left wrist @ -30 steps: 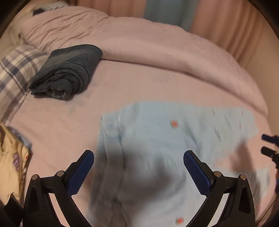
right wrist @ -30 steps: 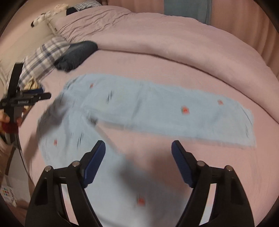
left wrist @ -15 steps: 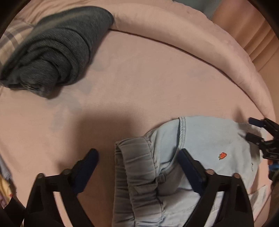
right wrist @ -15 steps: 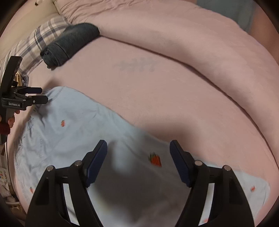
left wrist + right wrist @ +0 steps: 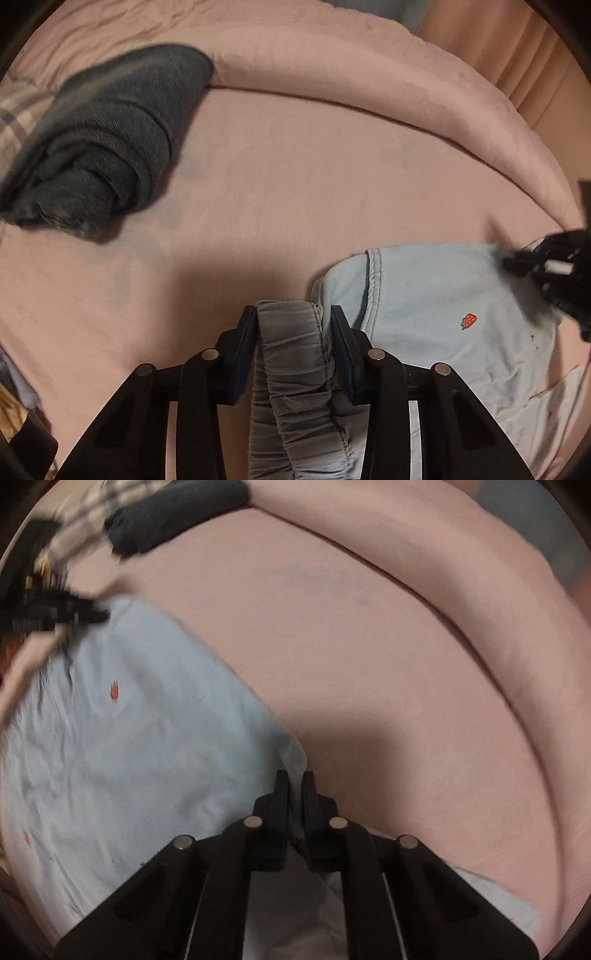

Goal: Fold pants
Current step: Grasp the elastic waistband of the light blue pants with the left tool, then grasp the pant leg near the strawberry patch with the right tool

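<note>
The light blue pants (image 5: 436,295) with small red strawberry prints lie on the pink bed sheet (image 5: 295,192). My left gripper (image 5: 293,325) is shut on the gathered elastic waistband (image 5: 291,350). My right gripper (image 5: 294,786) is shut on an edge of the same pants (image 5: 140,746), which spread out to its left. The right gripper also shows at the right edge of the left wrist view (image 5: 554,269), and the left gripper at the far left of the right wrist view (image 5: 55,609).
A folded dark grey garment (image 5: 107,136) lies at the back left on the sheet. A rolled pink duvet (image 5: 369,66) runs along the far side. A plaid pillow (image 5: 92,535) lies at the far left.
Both grippers were open above the pants and have closed: the left on the waistband, the right on the fabric edge. Both have moved closer to the bed.
</note>
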{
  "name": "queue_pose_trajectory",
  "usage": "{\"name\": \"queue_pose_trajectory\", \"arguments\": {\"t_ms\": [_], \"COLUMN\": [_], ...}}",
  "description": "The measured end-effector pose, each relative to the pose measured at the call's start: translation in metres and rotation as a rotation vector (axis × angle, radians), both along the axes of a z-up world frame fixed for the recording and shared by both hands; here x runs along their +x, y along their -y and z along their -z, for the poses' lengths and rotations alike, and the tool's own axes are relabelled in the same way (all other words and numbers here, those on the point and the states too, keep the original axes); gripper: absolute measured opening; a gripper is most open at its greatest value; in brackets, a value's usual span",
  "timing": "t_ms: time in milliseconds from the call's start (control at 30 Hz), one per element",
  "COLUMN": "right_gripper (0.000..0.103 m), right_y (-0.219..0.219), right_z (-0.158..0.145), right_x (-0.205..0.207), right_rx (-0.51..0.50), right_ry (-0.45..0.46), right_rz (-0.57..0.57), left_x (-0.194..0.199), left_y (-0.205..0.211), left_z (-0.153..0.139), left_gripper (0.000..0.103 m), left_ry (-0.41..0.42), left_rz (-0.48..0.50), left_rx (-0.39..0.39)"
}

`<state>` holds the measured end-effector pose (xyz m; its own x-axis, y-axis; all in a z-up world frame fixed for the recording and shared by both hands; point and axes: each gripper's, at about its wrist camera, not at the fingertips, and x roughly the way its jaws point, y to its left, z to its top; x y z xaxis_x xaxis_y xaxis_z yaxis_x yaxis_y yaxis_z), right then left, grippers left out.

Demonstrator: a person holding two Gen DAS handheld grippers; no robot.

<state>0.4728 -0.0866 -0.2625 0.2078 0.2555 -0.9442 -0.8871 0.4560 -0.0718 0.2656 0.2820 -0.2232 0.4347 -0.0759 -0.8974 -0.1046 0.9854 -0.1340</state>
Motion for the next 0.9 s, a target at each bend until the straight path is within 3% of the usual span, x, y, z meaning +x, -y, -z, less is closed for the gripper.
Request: {"name": "queue_pose_trajectory", "arguments": {"t_ms": [133, 200, 267, 300, 400, 500, 600, 667, 700, 733, 767, 800, 833, 900], "right_gripper": [0.007, 0.012, 0.022, 0.024, 0.030, 0.032, 0.037, 0.033, 0.034, 0.036, 0.036, 0.036, 0.036, 0.012], "right_y": [0.001, 0.000, -0.006, -0.003, 0.016, 0.068, 0.143, 0.170, 0.185, 0.205, 0.223, 0.240, 0.261, 0.277], "right_z": [-0.025, -0.014, 0.013, 0.010, -0.004, -0.038, -0.050, -0.024, -0.006, 0.005, 0.000, -0.001, -0.002, -0.006], "right_x": [0.008, 0.017, 0.023, 0.020, 0.027, 0.034, 0.052, 0.060, 0.064, 0.067, 0.067, 0.072, 0.080, 0.088], "right_rx": [0.054, 0.039, -0.023, 0.015, 0.059, 0.219, 0.284, 0.169, 0.043, 0.010, 0.103, 0.093, 0.083, 0.099], "right_ry": [0.094, 0.071, 0.072, 0.113, 0.058, 0.035, 0.036, 0.021, 0.052, 0.068, 0.064, 0.075, 0.080, 0.054], "right_rz": [0.051, 0.093, 0.129, 0.132, 0.204, 0.285, 0.457, 0.525, 0.568, 0.592, 0.610, 0.685, 0.765, 0.803], "left_x": [-0.003, 0.005, 0.014, 0.015, 0.011, -0.003, -0.013, -0.009, -0.004, 0.003, 0.004, 0.002, 0.002, -0.002], "left_y": [0.004, 0.007, 0.015, 0.017, 0.015, 0.026, 0.054, 0.075, 0.080, 0.080, 0.075, 0.065, 0.046, 0.022], "left_z": [0.000, 0.020, 0.021, 0.018, -0.005, -0.030, -0.030, -0.010, 0.003, 0.023, 0.031, 0.034, 0.034, 0.027], "left_gripper": [0.042, 0.051, 0.074, 0.074, 0.074, 0.076, 0.077, 0.077, 0.077, 0.080, 0.094, 0.102, 0.103, 0.103], "left_ry": [0.045, -0.011, -0.006, -0.008, 0.027, 0.136, 0.173, 0.133, 0.094, 0.042, 0.041, 0.068, 0.053, 0.023], "left_rz": [-0.019, -0.050, -0.087, -0.096, -0.135, -0.155, -0.063, 0.014, 0.021, 0.013, 0.008, -0.016, -0.091, -0.130], "left_rx": [0.083, 0.149, 0.251, 0.279, 0.304, 0.322, 0.257, 0.267, 0.314, 0.387, 0.404, 0.390, 0.365, 0.256]}}
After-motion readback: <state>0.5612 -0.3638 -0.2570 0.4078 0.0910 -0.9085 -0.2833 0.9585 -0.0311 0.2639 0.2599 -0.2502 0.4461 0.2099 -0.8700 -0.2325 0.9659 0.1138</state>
